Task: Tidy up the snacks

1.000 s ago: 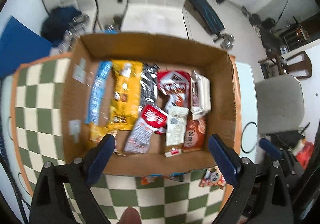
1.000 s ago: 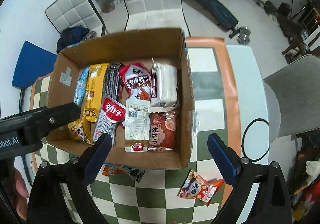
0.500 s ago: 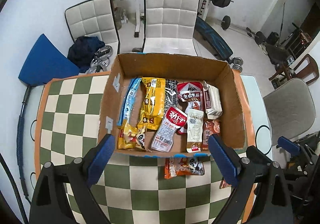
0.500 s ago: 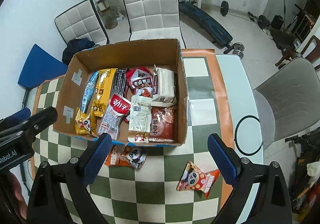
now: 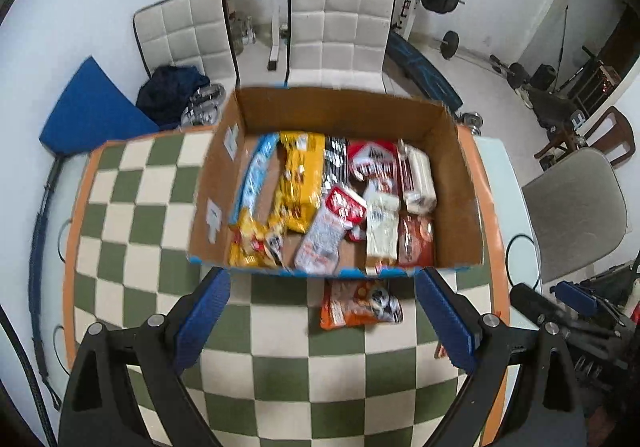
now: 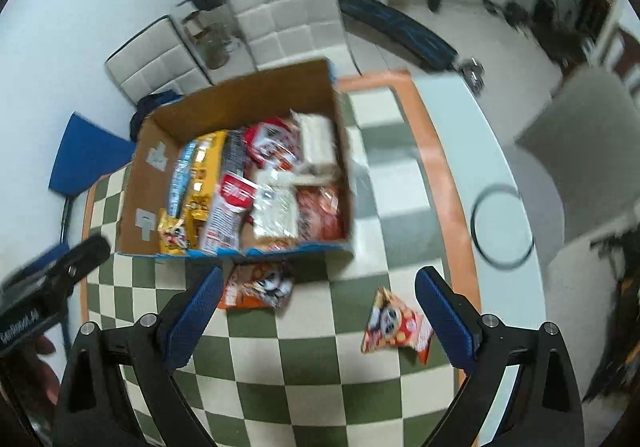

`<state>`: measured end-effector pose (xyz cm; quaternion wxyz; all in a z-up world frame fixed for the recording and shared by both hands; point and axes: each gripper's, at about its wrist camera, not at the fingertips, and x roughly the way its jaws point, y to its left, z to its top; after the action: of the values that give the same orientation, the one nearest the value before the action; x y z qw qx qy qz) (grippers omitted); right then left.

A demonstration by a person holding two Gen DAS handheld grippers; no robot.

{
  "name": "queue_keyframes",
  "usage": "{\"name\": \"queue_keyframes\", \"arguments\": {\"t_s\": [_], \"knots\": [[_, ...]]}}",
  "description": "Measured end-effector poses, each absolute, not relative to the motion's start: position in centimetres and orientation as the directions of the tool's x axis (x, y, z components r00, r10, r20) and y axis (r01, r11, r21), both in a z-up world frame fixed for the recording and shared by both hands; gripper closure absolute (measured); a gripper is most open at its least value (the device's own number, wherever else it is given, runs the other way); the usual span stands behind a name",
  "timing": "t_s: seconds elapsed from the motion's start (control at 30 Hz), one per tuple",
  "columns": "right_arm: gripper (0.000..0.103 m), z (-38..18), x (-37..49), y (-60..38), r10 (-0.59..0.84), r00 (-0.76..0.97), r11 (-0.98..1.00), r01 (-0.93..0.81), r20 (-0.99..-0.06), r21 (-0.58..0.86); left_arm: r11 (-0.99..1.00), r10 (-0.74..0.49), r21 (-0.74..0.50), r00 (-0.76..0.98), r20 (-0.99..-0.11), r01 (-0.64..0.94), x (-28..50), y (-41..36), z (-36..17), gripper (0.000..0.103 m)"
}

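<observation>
occluded, cropped and blurred regions around the cardboard box point(image 5: 456, 207)

print on every snack packet inside the cardboard box is smeared by motion blur and unreadable in both wrist views. the near wall of the box hides the lower ends of the packets lying against it. the orange panda packet point(image 5: 360, 305) just in front of the box has its top edge tucked under the box front in the right wrist view. right of the box, a second packet point(image 5: 441, 351) shows only a sliver behind the left gripper's finger. left of the box, the left gripper point(image 6: 52, 283) is blurred and cut off by the frame edge. the room behind the box is streaked in the right wrist view.
</observation>
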<state>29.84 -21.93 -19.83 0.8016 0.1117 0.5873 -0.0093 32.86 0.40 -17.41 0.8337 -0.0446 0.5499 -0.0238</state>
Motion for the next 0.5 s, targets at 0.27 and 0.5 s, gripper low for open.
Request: {"name": "queue_keyframes", "arguments": {"t_s": [0.27,0.5], "knots": [[0.004,-27.1,26.4,-27.6,0.09,0.164,0.937,0.321,-0.982,0.139,0.993,-0.103,-0.114,0.274,-0.956,-0.022,32.1,-2.4,-24.1,0.008],[0.004,-32.0,24.7,-30.5,0.07,0.082,0.911,0.401,-0.994,0.097,0.958,-0.188,-0.22,0.176,-0.966,-0.186,33.6,-3.2,-29.9,0.008]]}}
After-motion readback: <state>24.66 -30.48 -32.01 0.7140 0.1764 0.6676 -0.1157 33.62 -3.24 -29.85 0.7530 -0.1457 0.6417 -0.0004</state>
